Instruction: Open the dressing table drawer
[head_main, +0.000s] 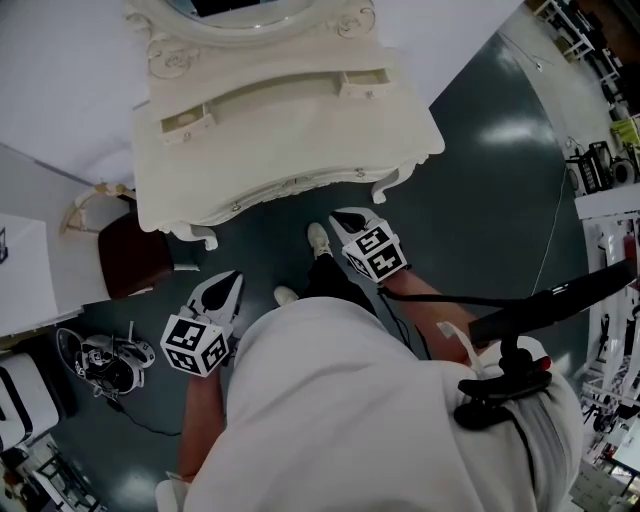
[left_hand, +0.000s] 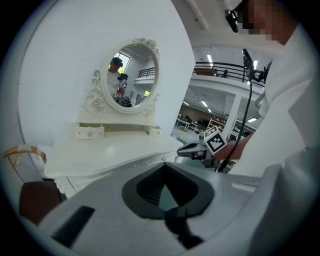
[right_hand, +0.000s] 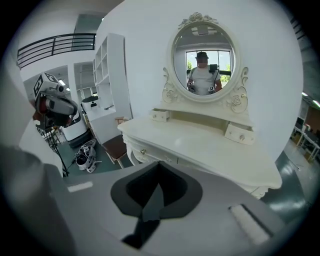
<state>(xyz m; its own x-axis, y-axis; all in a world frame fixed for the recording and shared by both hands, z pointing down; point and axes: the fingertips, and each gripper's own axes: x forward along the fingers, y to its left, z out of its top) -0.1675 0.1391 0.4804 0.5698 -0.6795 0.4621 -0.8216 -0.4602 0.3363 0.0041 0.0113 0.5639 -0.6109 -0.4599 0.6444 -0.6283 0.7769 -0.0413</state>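
Two empty grippers: left tongs, right tongs, both pressed together, short of cream ornate dressing desk. Best: spread one, pinch small drawer knob, pull straight.

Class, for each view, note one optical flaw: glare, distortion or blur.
Head view: bright glare patches on the dark floor. Left gripper view: fisheye bends the dressing table, corners black. Right gripper view: same dark corners; the mirror is sharp.

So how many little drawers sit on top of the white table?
2. One small cream drawer sits at the raised shelf's left end, the other at its right end, on the cream dressing table. None seem hidden.
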